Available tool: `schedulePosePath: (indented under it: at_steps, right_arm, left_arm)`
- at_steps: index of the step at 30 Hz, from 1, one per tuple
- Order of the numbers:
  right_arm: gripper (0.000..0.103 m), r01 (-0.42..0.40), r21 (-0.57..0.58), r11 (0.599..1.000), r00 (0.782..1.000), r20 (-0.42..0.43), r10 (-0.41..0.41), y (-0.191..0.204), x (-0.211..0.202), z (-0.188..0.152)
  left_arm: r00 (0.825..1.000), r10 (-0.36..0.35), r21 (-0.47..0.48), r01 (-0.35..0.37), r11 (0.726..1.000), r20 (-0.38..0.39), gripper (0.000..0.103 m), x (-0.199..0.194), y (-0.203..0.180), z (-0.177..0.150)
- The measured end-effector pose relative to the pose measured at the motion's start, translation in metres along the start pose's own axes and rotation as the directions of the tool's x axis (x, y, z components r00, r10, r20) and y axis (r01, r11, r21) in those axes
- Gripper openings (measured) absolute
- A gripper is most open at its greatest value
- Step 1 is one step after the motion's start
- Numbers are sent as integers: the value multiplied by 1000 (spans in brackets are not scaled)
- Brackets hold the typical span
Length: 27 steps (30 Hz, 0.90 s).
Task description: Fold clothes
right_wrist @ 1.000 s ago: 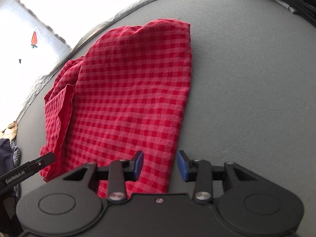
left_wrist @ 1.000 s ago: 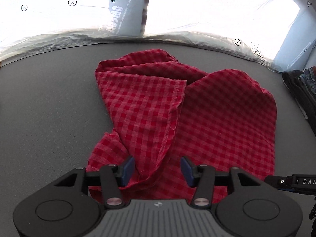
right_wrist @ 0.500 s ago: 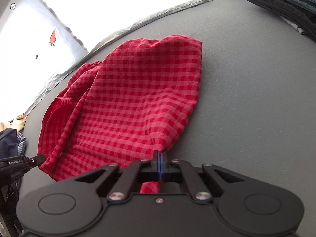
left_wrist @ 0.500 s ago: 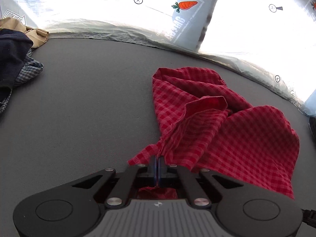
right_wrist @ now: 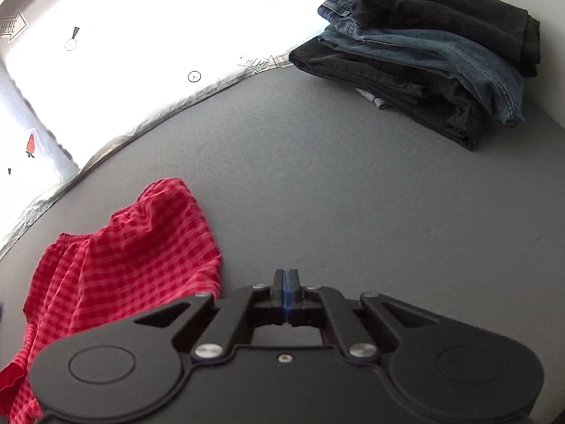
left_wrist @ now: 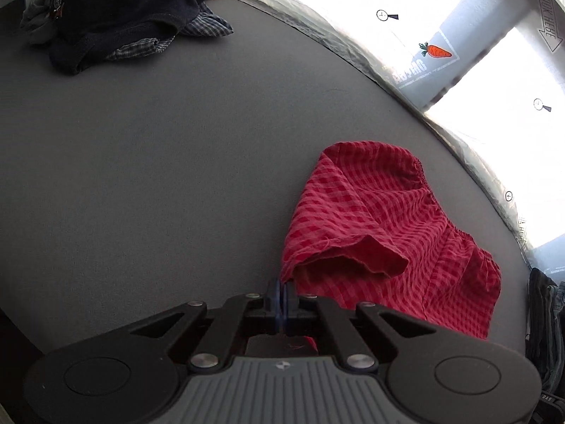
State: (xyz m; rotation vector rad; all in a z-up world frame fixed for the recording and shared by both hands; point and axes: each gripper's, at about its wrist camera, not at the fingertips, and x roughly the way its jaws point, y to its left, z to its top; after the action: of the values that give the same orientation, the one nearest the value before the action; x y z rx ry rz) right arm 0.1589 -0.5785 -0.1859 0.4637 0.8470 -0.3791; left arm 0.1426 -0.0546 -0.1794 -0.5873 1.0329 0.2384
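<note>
The left tool (left_wrist: pixel 282 300) was clamped shut on a corner of the red checked shorts (left_wrist: pixel 381 233), the cloth running from its tips away to the right and forward, with one hem bunched into a loose roll just ahead of the tips. The right tool (right_wrist: pixel 286 291) had its tips pressed together too, but no cloth showed between them in its own view; the shorts (right_wrist: pixel 123 268) lay to its left and passed under its body, so whether it gripped them could not be told. The garment's elastic waistband sat at the far side from both tools, gathered and wavy, on the grey tabletop (left_wrist: pixel 159 159).

Judged by how it lay, the shorts were spread only roughly and no clean fold was made yet (flattening seemed the step in hand). Halving them and moving them aside was left.

Farther off, ahead and right of the right tool, stood a stack of folded jeans and dark trousers (right_wrist: pixel 423 56), seemingly finished work. Far ahead and left of the left tool lay a heap of dark and plaid clothes (left_wrist: pixel 116 17), unfolded, so several items apparently remained.
</note>
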Motion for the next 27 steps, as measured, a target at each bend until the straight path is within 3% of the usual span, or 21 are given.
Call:
schedulePosePath:
  at_steps: [2, 7, 11, 13, 16, 19, 23, 25, 27]
  right_arm:
    - [3, -12, 19, 1000, 1000, -24, 13, -15, -1, -7]
    - [13, -71, 56, 996, 993, -92, 76, -16, -2, -39]
    - [23, -100, 66, 993, 984, -141, 109, -7, -4, -66]
    - [25, -103, 10, 995, 982, -158, 104, 2, -5, -75]
    - [44, -107, -86, 991, 984, -149, 93, 15, -8, -85]
    - [46, -118, -56, 991, 982, -157, 108, 17, -2, -87]
    - [52, -52, -85, 995, 988, -148, 39, 21, 4, -90]
    - [51, -55, -91, 994, 987, -153, 40, 22, 6, -92]
    - [45, -50, -104, 993, 987, -155, 34, 24, 7, -93]
  left_arm:
    - [999, 37, -15, -38, 999, -39, 2, 2, 10, -13]
    - [998, 69, -8, -69, 998, -13, 7, -10, 18, -24]
    - [997, 77, 56, -77, 995, -5, 15, -12, 8, -32]
    - [998, 65, 94, -63, 994, -24, 16, -8, 1, -37]
    - [997, 48, 144, -39, 989, -57, 16, 0, -7, -42]
    - [996, 43, 182, -28, 983, -78, 17, 6, -11, -42]
    - [995, 62, 217, -44, 975, -75, 21, 6, -10, -40]
    - [996, 65, 208, -50, 977, -66, 29, 3, -6, -36]
    - [996, 67, 188, -54, 981, -60, 30, 2, 1, -30]
